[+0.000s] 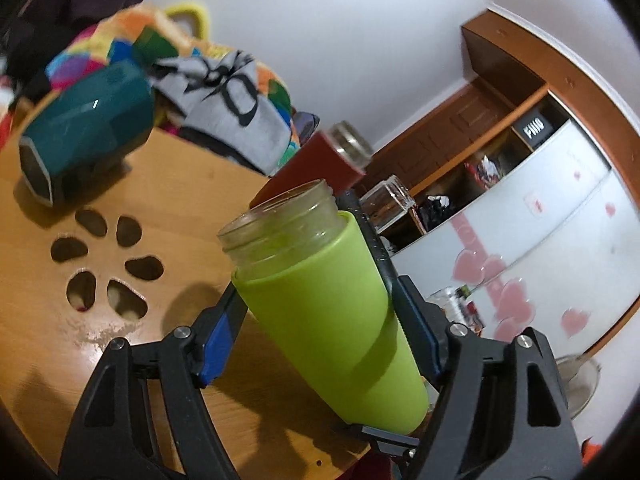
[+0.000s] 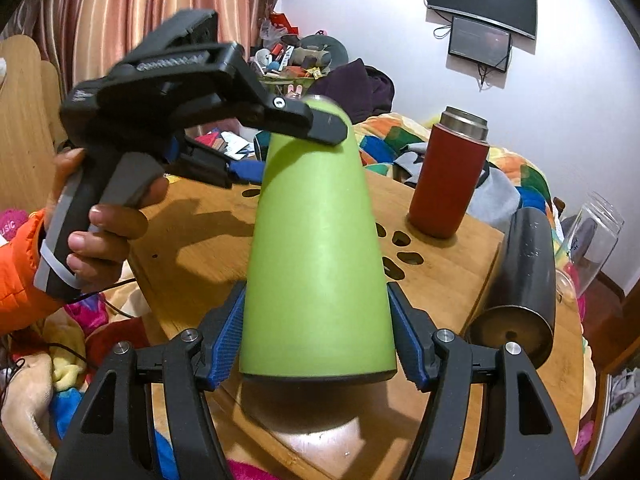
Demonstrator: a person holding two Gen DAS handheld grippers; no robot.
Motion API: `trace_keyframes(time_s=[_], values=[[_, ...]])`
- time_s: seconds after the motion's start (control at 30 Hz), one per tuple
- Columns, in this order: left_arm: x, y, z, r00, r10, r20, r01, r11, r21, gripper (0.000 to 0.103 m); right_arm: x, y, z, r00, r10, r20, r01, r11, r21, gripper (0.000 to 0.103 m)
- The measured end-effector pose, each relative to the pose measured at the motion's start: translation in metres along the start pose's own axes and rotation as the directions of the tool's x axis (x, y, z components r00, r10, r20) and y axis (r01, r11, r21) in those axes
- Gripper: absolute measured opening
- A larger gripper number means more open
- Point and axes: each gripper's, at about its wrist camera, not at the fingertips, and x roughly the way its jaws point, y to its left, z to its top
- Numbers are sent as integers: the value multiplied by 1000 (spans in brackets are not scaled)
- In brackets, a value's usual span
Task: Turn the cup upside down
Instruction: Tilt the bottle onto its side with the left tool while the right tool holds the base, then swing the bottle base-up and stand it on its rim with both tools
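Note:
The cup is a tall glass tumbler in a lime-green sleeve point(image 1: 324, 308), its clear threaded mouth uncapped. In the left wrist view it lies between my left gripper's point(image 1: 316, 264) blue pads, tilted, mouth pointing up and away. In the right wrist view the green cup point(image 2: 316, 248) sits between my right gripper's point(image 2: 316, 332) blue pads near its wide base. The left gripper point(image 2: 280, 148) also shows there, clamped on the cup's far upper end, held by a hand point(image 2: 100, 220). Both grippers hold the cup above the wooden table point(image 2: 440, 280).
On the round wooden table point(image 1: 160, 192) with cut-out holes lie a teal faceted cup point(image 1: 84, 132) on its side, a red flask point(image 2: 448, 176) upright and a dark steel tumbler point(image 2: 520, 280) on its side. A clear glass point(image 2: 596, 236) sits at the right edge. Clothes are piled behind.

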Motion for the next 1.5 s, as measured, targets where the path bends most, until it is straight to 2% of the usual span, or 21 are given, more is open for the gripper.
trace_keyframes(time_s=[0.23, 0.43, 0.57, 0.73, 0.83, 0.9, 0.93, 0.97, 1.0, 1.07, 1.13, 1.17, 1.23, 1.33, 1.5], values=[[5, 21, -1, 1000, 7, -28, -9, 995, -95, 78, 6, 0, 3, 1000, 18, -8, -18, 1000, 9, 63], [5, 22, -1, 998, 58, -40, -61, 994, -92, 81, 6, 0, 3, 999, 32, -9, -31, 999, 14, 63], [4, 19, -3, 989, 140, -44, -142, 989, -45, 81, 6, -1, 1, 999, 34, -7, -34, 999, 23, 63], [-10, 3, -6, 976, 220, -3, -219, 974, 48, 81, 3, -3, -2, 999, 39, 2, -39, 998, 47, 63], [-21, -16, -5, 966, 257, 42, -260, 958, 123, 81, 1, -4, -5, 999, 31, 9, -32, 997, 66, 63], [-26, -39, -8, 954, 284, 92, -297, 931, 213, 81, 1, -3, -9, 1000, 22, 6, -22, 997, 78, 63], [-27, -50, -10, 948, 297, 117, -318, 912, 258, 81, 2, -3, -12, 1000, 20, -1, -20, 996, 86, 64], [-25, -66, -15, 936, 318, 151, -352, 876, 330, 81, 2, -4, -15, 1000, 20, -7, -19, 995, 94, 64], [-25, -74, -19, 929, 329, 170, -370, 852, 370, 81, 3, -5, -17, 1000, 21, -13, -19, 994, 105, 64], [-13, -94, -28, 917, 348, 192, -398, 791, 464, 77, 4, -8, -22, 1000, 23, -17, -21, 991, 133, 64], [-3, -102, -33, 918, 355, 178, -395, 765, 509, 62, 3, -11, -25, 1000, 27, -15, -24, 988, 154, 64], [4, -103, -36, 920, 358, 160, -386, 758, 526, 57, 0, -13, -27, 1000, 27, -8, -25, 986, 163, 63], [13, -103, -38, 919, 368, 139, -382, 749, 542, 40, -3, -15, -29, 999, 38, 2, -38, 983, 180, 63], [23, -101, -41, 918, 377, 121, -377, 743, 553, 25, -8, -15, -32, 999, 32, 7, -33, 982, 185, 63], [21, -103, -46, 920, 370, 128, -373, 731, 571, 15, -21, -15, -30, 999, 20, 44, -28, 981, 190, 63]])
